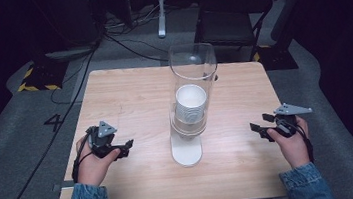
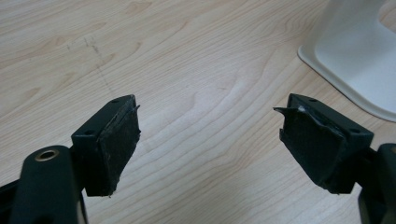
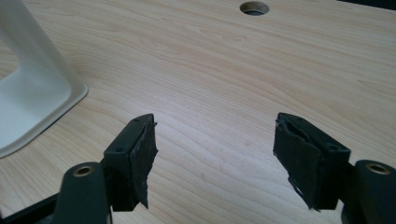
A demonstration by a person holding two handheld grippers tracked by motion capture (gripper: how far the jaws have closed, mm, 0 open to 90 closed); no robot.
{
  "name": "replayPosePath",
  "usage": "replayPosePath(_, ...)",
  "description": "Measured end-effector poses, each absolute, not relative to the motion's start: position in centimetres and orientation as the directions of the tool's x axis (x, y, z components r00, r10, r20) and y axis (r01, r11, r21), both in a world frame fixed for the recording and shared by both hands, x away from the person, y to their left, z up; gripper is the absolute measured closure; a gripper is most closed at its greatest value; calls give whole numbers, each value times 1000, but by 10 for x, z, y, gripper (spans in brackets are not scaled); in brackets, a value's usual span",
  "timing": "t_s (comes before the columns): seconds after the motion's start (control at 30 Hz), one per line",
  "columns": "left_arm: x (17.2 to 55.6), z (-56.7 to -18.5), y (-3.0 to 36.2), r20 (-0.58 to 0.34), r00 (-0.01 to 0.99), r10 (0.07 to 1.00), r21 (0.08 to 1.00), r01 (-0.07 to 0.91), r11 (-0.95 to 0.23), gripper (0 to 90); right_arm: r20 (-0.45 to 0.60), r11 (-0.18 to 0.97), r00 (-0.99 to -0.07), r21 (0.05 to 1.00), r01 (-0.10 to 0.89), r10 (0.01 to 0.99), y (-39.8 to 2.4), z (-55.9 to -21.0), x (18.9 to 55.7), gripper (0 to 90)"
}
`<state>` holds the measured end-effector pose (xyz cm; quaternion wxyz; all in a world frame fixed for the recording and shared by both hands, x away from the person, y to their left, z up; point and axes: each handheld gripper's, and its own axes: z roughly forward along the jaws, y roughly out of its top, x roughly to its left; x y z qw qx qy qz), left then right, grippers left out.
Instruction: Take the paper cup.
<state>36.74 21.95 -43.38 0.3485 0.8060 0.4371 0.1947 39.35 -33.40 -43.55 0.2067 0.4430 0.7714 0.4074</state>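
A clear tube cup dispenser stands upright on a white base at the middle of the wooden table. A stack of white paper cups sits inside the tube. My left gripper rests low over the table's left side, held by a hand, and is open with nothing between its jaws. My right gripper hovers at the table's right side, also open and empty. The white base edges into the left gripper view and the white base into the right gripper view.
A round cable hole pierces the tabletop far from the right gripper. Beyond the table stand a black folding chair, a white stand leg and cables on the grey floor.
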Motion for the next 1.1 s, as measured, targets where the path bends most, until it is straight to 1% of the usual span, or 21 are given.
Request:
replayPosePath(0.17,370,-432,224,1,527,850,737,575,-357,193,37,271,-520,821,502,853,-337,-436,390,297)
replayPosePath(0.6,375,-428,218,-1,549,836,733,569,-373,185,59,247,-535,840,482,843,-336,-435,384,276)
replayPosePath(1.0,375,-428,216,-6,562,827,731,567,-380,184,58,255,-552,843,474,832,-333,-431,382,266)
replayPosePath(1.1,375,-428,217,-12,568,823,726,571,-384,166,65,257,-562,843,473,824,-330,-429,383,258)
